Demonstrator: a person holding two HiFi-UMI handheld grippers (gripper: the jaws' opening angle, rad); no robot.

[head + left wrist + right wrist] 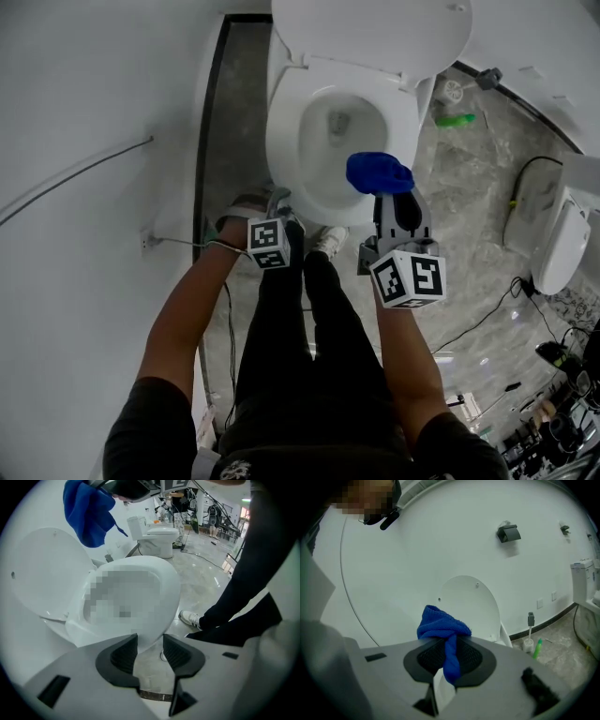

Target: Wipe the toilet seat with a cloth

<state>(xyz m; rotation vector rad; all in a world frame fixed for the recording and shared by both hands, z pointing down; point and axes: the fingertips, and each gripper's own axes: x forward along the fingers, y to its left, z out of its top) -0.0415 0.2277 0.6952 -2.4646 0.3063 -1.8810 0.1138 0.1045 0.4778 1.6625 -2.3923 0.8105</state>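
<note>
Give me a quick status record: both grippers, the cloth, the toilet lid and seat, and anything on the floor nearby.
left gripper: open, nothing between the jaws, aimed down at the front of the toilet
right gripper: shut on blue cloth
cloth position: bunched, held in the air over the front right of the seat, not touching it
toilet lid: raised
toilet seat: down on the bowl
floor by the wall: green bottle and toilet brush, right of the toilet

Bright even light, fisheye-dark corners, floor glare
</note>
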